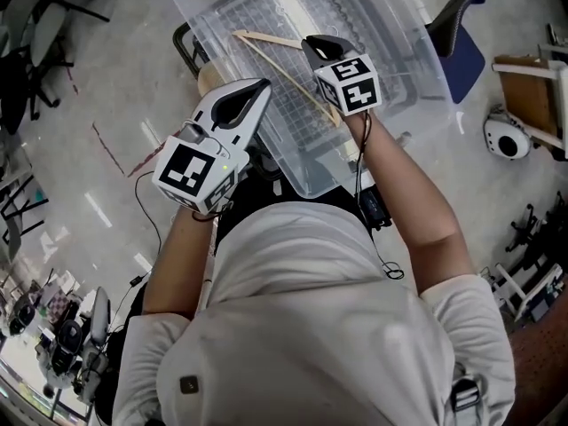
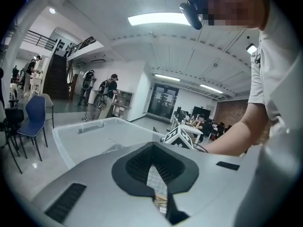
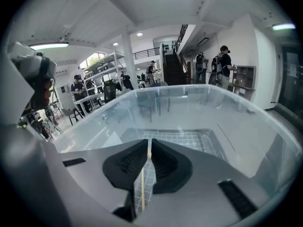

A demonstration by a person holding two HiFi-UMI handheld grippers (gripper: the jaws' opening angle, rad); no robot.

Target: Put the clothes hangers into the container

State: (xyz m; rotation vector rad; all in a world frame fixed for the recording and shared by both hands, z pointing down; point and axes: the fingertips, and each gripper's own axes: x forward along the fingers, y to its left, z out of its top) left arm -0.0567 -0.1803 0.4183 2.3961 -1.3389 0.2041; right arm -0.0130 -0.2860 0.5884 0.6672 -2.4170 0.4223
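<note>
Head view: the right gripper (image 1: 312, 44) holds a wooden hanger (image 1: 277, 62) over the clear container (image 1: 417, 78); the left gripper (image 1: 263, 87) hovers at the container's near-left edge. Left gripper view: jaws together, nothing between them; the container (image 2: 80, 136) lies ahead. Right gripper view: narrow jaws pinch the hanger (image 3: 142, 188) by its thin bar, above the container (image 3: 227, 108).

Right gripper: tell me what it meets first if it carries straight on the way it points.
Probably the container, at its gridded floor: the right gripper, shut on the wooden hanger, points down into it. Depth is unclear, so it could be the far wall instead.
</note>
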